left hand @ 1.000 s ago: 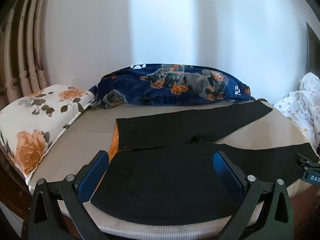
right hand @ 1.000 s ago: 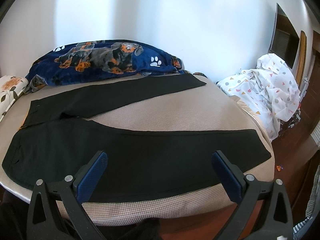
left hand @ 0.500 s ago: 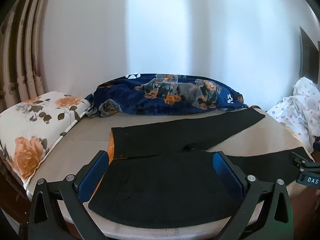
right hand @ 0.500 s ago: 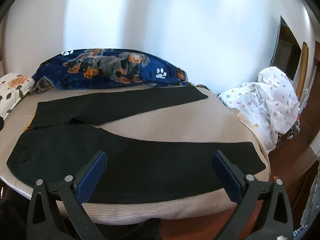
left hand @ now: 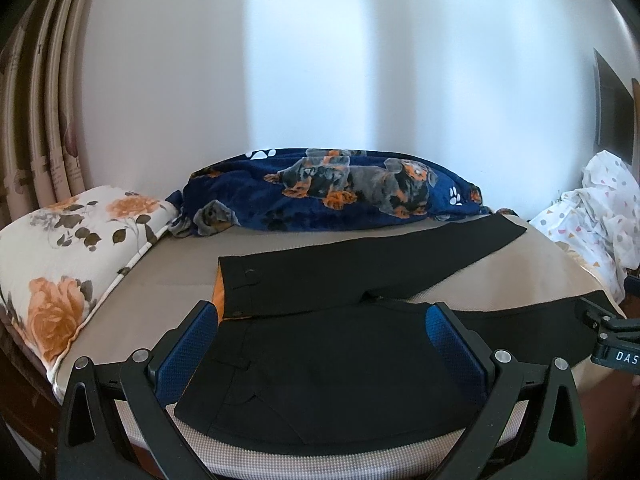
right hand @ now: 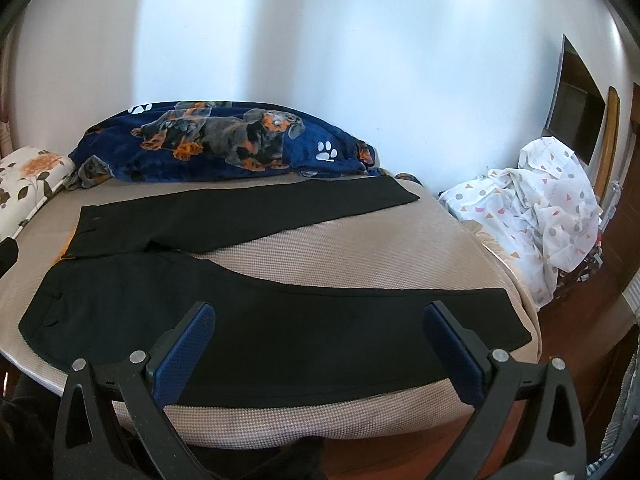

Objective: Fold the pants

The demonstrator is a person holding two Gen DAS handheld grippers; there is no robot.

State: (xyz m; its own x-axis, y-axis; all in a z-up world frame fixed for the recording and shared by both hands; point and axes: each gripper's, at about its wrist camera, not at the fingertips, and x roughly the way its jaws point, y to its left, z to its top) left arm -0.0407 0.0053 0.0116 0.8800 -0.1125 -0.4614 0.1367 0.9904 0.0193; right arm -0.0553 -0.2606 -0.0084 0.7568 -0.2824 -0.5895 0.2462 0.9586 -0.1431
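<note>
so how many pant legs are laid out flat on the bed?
2. The near leg runs along the front edge of the bed; the far leg angles back toward the dog blanket. Both are fully visible, spread in a V, with neither folded yet.

Bedroom with a white wall point(right hand: 360, 60)
Daylight streaks it; curtains point(left hand: 44, 120) hang left, wooden floor point(right hand: 592, 344) lies beside the bed point(right hand: 360, 248)

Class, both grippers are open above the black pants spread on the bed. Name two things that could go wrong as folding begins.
1. The near leg of the black pants lies close to the bed edge; a pull toward the person may drag it off.
2. The left gripper and right gripper are open over smooth, flat cloth, so a pinch may grab only one layer or slip.
</note>
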